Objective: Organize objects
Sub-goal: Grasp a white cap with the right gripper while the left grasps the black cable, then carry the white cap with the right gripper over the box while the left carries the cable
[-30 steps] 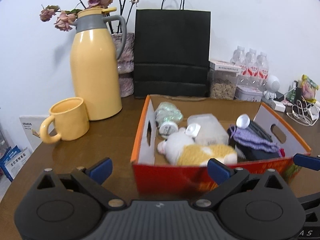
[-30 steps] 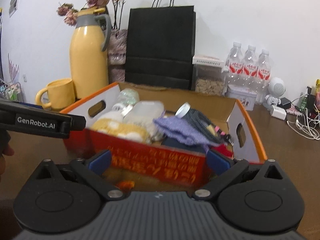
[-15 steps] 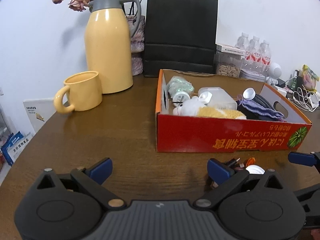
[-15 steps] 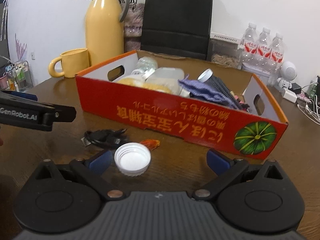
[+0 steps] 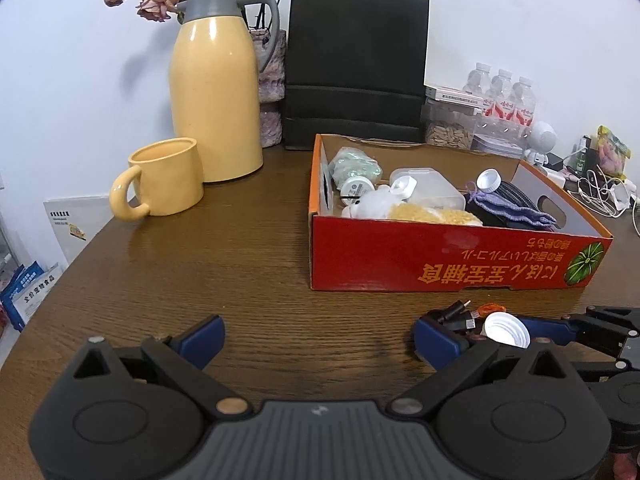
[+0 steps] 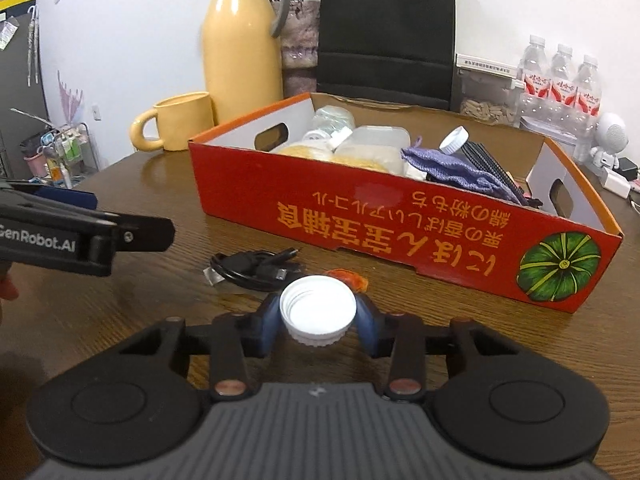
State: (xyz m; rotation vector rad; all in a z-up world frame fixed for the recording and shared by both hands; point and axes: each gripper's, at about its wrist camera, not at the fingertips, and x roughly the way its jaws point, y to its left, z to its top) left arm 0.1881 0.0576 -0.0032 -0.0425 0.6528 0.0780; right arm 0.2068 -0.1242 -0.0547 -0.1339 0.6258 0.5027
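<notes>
A red cardboard box stands on the brown table and holds a plush toy, plastic bottles, a purple cloth and a white cap. In front of it lie a black cable and a small orange piece. My right gripper is shut on a white bottle cap, open side up, at table height; the cap also shows in the left wrist view. My left gripper is open and empty above the table, left of the cap.
A yellow mug and a tall yellow thermos stand at the back left. A black paper bag stands behind the box. Water bottles, a small white robot figure and cables lie at the back right.
Both grippers have drawn back from the box toward the table's near side. My right gripper, open before, has closed on the white cap lying in front of the box.
</notes>
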